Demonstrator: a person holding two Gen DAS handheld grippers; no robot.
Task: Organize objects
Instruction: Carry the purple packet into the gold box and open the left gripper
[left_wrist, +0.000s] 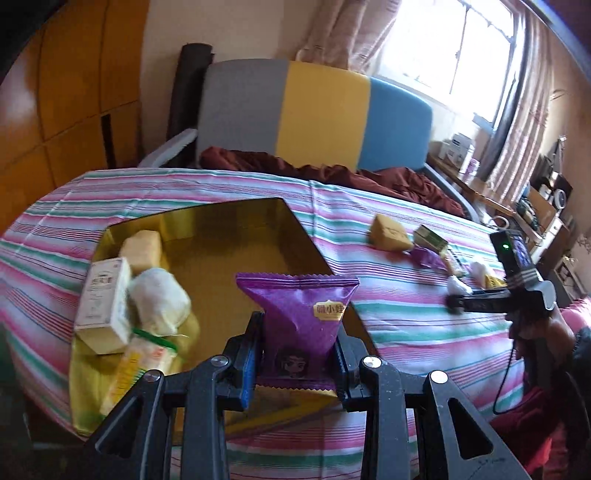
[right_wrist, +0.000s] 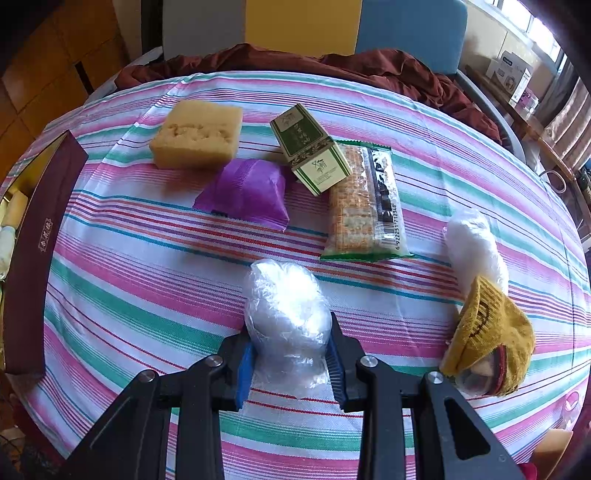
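Note:
My left gripper (left_wrist: 297, 347) is shut on a purple snack packet (left_wrist: 301, 314), held over the near right edge of a gold-lined box (left_wrist: 236, 236). Inside the box lie a yellow sponge (left_wrist: 142, 249), a white carton (left_wrist: 103, 299), a white wrapped bundle (left_wrist: 159, 301) and a cracker pack (left_wrist: 142, 363). My right gripper (right_wrist: 291, 356) is shut on a clear-wrapped white bundle (right_wrist: 286, 310) that rests on the striped cloth (right_wrist: 147, 295). Beyond it lie a yellow sponge (right_wrist: 197, 134), a purple packet (right_wrist: 245, 192), a green-and-white carton (right_wrist: 310, 153) and a cracker pack (right_wrist: 364, 203).
A second white bundle (right_wrist: 472, 247) and a yellow knitted sock (right_wrist: 491, 332) lie at the right. The box's maroon wall (right_wrist: 37, 240) stands at the left edge of the right wrist view. A dark red blanket (right_wrist: 332, 61) and a grey, yellow and blue headboard (left_wrist: 314, 110) are behind.

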